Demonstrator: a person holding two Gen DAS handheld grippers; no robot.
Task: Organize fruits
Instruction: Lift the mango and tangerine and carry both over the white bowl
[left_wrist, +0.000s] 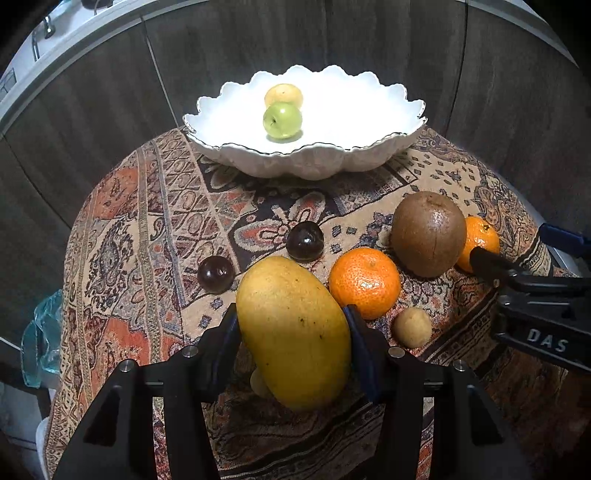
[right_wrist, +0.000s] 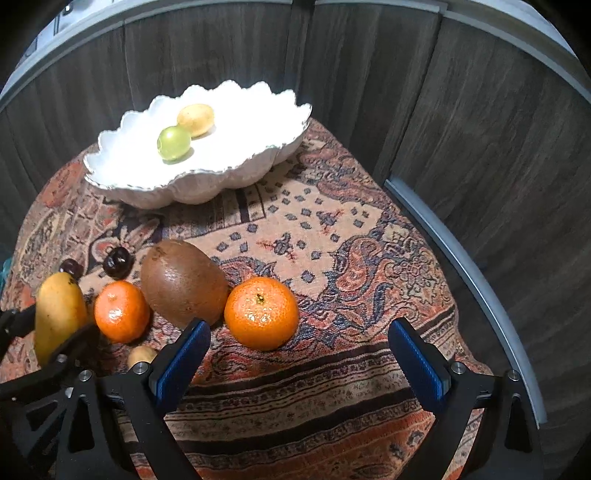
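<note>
The left hand-held gripper pinches the yellow mango between its two blue pads, which press on the sides of the fruit. The right hand-held gripper stands spread wide with nothing between its fingers; an orange mandarin lies just beyond its tips, nearer to the left finger. A brown kiwi touches this mandarin, and a second mandarin lies between the kiwi and the mango. Two dark plums rest further on the patterned cloth of the counter. At the far edge, the white scalloped bowl holds a green fruit and a yellow one.
</note>
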